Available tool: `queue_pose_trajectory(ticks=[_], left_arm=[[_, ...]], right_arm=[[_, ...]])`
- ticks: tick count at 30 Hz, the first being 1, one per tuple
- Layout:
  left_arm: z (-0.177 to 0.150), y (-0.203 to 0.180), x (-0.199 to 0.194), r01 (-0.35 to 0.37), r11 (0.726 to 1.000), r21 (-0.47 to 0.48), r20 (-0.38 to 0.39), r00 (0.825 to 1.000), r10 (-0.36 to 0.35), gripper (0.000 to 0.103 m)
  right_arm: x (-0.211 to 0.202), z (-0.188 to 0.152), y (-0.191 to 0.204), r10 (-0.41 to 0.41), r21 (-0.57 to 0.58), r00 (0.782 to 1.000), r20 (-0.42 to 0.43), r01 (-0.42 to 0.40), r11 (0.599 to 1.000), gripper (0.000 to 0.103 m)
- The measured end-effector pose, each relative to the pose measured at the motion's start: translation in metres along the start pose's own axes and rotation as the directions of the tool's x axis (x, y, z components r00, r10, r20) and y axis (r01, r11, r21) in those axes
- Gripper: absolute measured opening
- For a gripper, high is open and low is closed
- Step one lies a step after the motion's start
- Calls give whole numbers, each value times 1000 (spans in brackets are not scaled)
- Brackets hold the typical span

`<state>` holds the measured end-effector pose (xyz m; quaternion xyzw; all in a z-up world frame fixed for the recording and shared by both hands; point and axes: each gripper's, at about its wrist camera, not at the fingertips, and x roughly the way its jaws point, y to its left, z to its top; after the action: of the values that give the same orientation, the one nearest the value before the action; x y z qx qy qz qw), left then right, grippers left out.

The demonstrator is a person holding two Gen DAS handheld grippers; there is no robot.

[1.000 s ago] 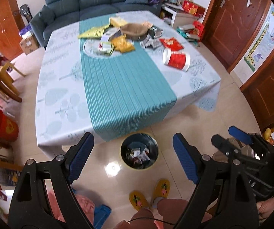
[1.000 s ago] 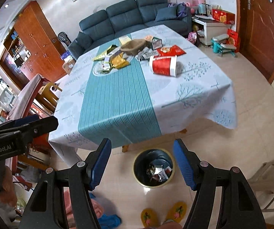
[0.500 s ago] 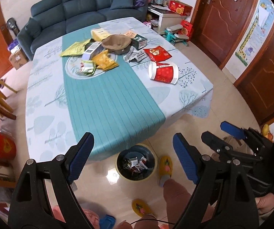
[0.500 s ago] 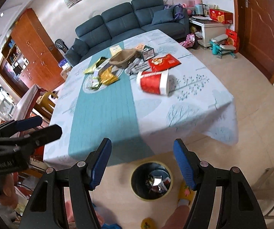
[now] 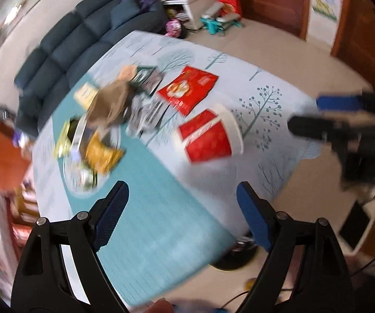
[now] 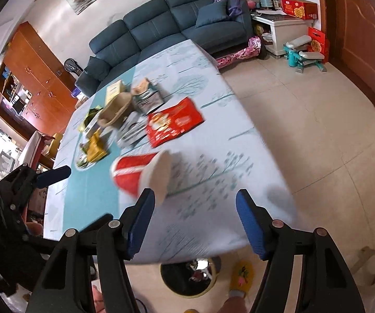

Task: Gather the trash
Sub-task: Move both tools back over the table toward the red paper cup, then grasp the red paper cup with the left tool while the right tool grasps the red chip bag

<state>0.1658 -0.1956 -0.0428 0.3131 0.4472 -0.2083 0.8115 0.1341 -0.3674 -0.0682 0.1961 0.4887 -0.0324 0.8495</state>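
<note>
**Both grippers released above the littered surface**

Left wrist view: the left gripper (image 5: 181, 208) hung released, blue-padded jaws spread wide with nothing between them, over the near edge of the surface (image 5: 271, 99), which was covered by a pale tree-printed cloth with a teal striped centre band. The frame was motion-blurred. A red paper bucket with a white rim (image 5: 208, 137) lay tipped on its side near the surface's right edge. Just beyond it lay a flat red snack packet (image 5: 187, 88), and a heap of crumpled wrappers and small boxes (image 5: 114, 114) sat toward the far left edge. The right gripper (image 5: 328, 114) appeared at the right, beyond that edge.

Right wrist view: the right gripper (image 6: 194, 216) was likewise released and empty above the near corner of the surface (image 6: 221, 187). The tipped bucket (image 6: 140, 174) lay just past its left finger. A dark round waste bin (image 6: 190, 276) stood on the tiled floor below the near edge, beside a yellow slipper (image 6: 241, 274).
</note>
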Motion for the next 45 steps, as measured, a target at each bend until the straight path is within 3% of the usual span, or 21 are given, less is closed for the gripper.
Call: queue_pose_trajectory(ticks=[8, 13, 14, 17, 22, 26, 29, 33, 36, 39, 45], left_arm=[[35, -32, 58, -45, 970, 238, -25, 998, 52, 83], [44, -30, 84, -32, 963, 266, -68, 996, 52, 79], [46, -28, 89, -23, 965, 261, -82, 996, 46, 69], [52, -17, 98, -21, 974, 226, -106, 993, 46, 61], [63, 18, 105, 59, 997, 42, -155, 987, -52, 58], [65, 46, 111, 98, 988, -117, -183, 976, -118, 56], [63, 72, 113, 131, 956, -264, -192, 964, -185, 56], [56, 103, 110, 157, 889, -431, -168, 954, -250, 55], [43, 123, 105, 161, 823, -544, -149, 947, -283, 55], [31, 137, 106, 147, 766, -626, -141, 944, -297, 55], [11, 143, 99, 128, 697, -706, -136, 941, -311, 55]], right_arm=[[42, 38, -32, 21, -16, 998, -61, -22, 1000, 66], [65, 56, -34, 49, -48, 995, -90, -54, 997, 65], [70, 60, -33, 58, -55, 994, -95, -63, 996, 65], [81, 71, -28, 76, -80, 992, -104, -84, 993, 64], [99, 91, -15, 107, -144, 987, -120, -124, 982, 64], [113, 110, 4, 129, -232, 982, -134, -158, 960, 64], [125, 123, 20, 130, -332, 980, -150, -174, 927, 65], [144, 134, 43, 114, -472, 978, -172, -184, 862, 67], [159, 136, 59, 83, -577, 979, -188, -178, 797, 68], [173, 132, 67, 53, -640, 975, -217, -183, 747, 68], [196, 117, 74, -8, -717, 975, -220, -156, 679, 67]])
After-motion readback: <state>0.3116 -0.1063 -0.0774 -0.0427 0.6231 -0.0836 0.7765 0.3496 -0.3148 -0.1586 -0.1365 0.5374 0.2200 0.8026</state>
